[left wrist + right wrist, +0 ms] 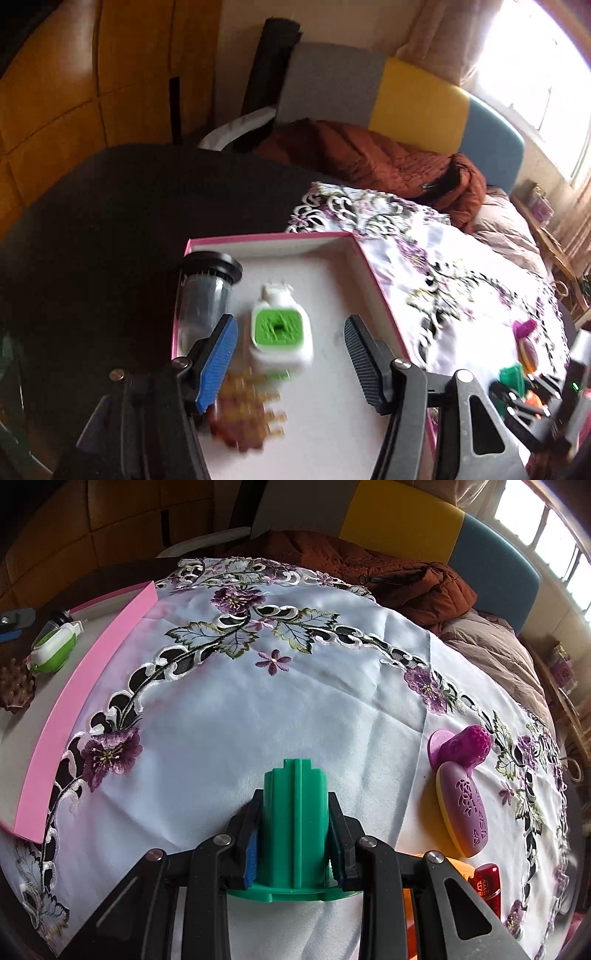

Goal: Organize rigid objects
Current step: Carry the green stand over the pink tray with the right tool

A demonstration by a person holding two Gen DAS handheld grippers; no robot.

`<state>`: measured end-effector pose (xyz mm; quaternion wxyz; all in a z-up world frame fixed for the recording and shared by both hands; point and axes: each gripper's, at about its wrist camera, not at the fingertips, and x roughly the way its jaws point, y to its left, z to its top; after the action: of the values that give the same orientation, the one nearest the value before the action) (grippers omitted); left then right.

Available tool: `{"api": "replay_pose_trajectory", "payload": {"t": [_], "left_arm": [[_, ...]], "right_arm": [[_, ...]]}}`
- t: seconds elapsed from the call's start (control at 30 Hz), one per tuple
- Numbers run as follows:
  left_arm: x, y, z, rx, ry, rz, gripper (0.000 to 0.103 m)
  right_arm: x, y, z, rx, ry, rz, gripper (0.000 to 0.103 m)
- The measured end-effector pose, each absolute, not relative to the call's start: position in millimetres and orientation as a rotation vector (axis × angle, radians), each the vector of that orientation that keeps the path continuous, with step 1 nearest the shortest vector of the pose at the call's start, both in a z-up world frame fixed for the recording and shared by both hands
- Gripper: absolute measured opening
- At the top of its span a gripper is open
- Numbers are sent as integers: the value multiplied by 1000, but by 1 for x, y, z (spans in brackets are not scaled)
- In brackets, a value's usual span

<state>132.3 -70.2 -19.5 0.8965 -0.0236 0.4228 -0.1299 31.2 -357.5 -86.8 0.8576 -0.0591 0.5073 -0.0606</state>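
Embroidered floral tablecloth (295,709) on dark table (110,221), pink-rimmed box (354,266), left tool (291,354) released, right tool (293,834) grasping green piece (295,812)

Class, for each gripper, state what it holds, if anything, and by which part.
The right gripper clamps the green ribbed plastic cylinder by its side walls, above its flange. The left gripper holds nothing.

The pink-edged box (354,240) has bare white floor along its right and far sides. Its left side is crowded: a dark jar (207,291) against the left wall, a green-and-white dispenser (280,328) beside it, an amber studded piece (247,417) nearer. On the embroidered cloth (295,701) the wide middle lies clear; purple and yellow items (461,790) and a red piece (487,886) block the near right.
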Motion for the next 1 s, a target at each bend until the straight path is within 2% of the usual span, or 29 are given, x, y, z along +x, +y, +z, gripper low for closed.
{"api": "replay_pose_trajectory", "payload": {"t": [0.43,1.0], "left_arm": [[35,-72,-13,-6,838,-356,61],[15,-22,-22,-77,846,-266,61]], "right_arm": [[28,-343,-88,-248,1002,-160,30],[37,-340,-89,-190,1015,-266,30]]}}
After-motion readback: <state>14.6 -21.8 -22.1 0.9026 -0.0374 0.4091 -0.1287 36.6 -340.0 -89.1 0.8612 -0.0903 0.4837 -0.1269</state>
